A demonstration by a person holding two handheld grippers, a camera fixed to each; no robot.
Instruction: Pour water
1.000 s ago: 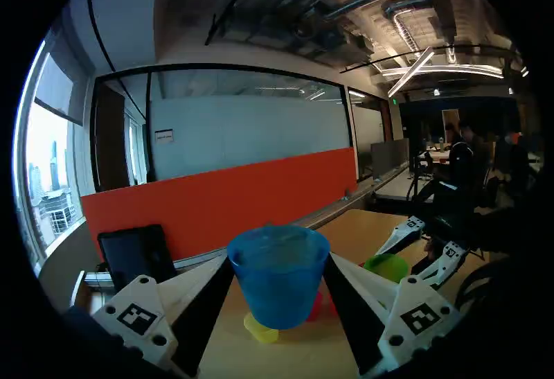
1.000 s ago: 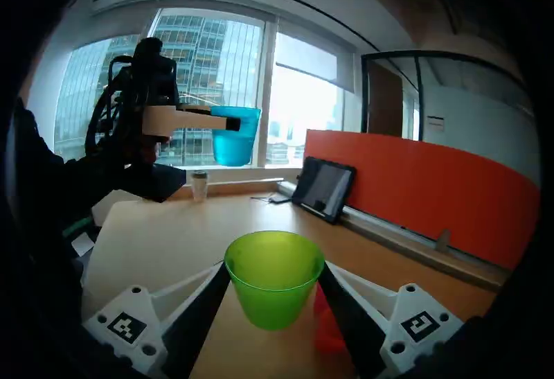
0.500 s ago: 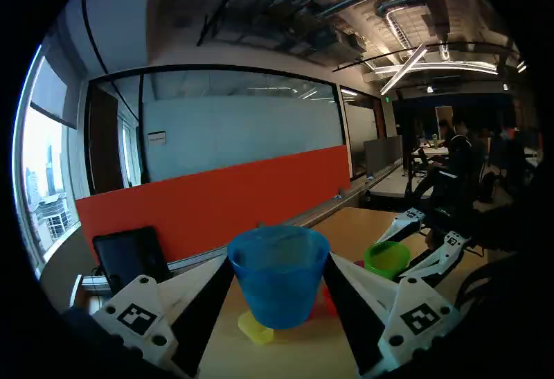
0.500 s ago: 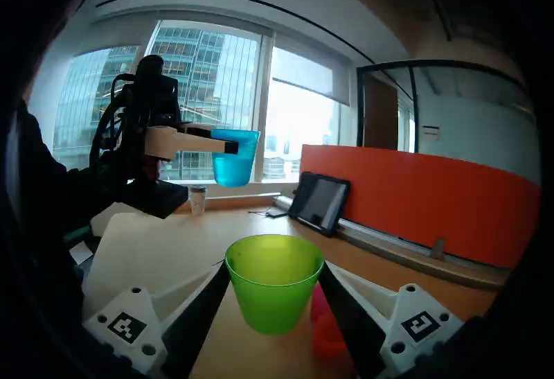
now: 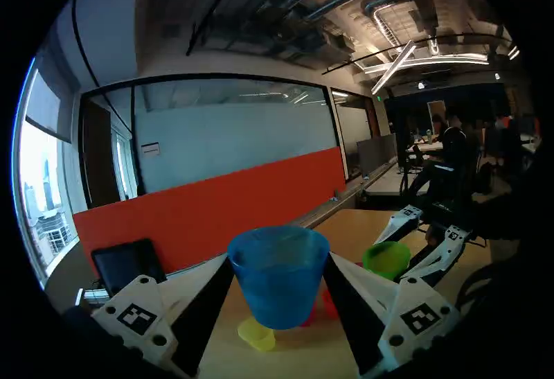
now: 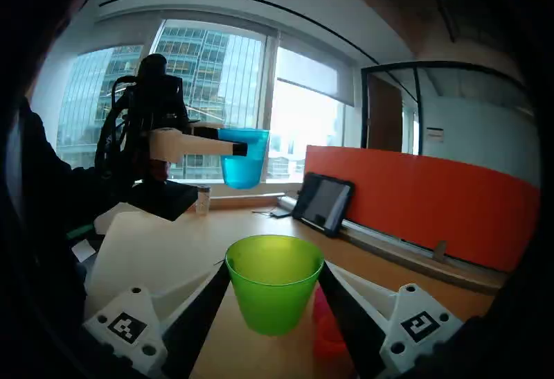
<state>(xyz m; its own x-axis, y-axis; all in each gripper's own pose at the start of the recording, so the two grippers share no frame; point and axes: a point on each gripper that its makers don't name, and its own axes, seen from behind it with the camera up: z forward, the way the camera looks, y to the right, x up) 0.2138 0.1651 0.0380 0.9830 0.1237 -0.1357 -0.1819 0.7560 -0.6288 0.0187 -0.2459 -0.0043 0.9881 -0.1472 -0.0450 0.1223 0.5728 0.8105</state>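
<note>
In the left gripper view my left gripper is shut on a translucent blue cup, held upright above the wooden table. In the right gripper view my right gripper is shut on a bright green cup, also upright. The right gripper view shows the blue cup up at the left, raised higher than the green one, in the left gripper. The left gripper view shows the green cup lower at the right, between the other gripper's white fingers.
A yellow cup and a red cup stand on the table below. A dark tablet leans at the orange partition. A paper cup stands by the windows. People sit at desks far right.
The blue cup has drifted slightly right and closer to the green cup in the right gripper view. The left gripper's view has tilted a little upward. Both grips are unchanged.
</note>
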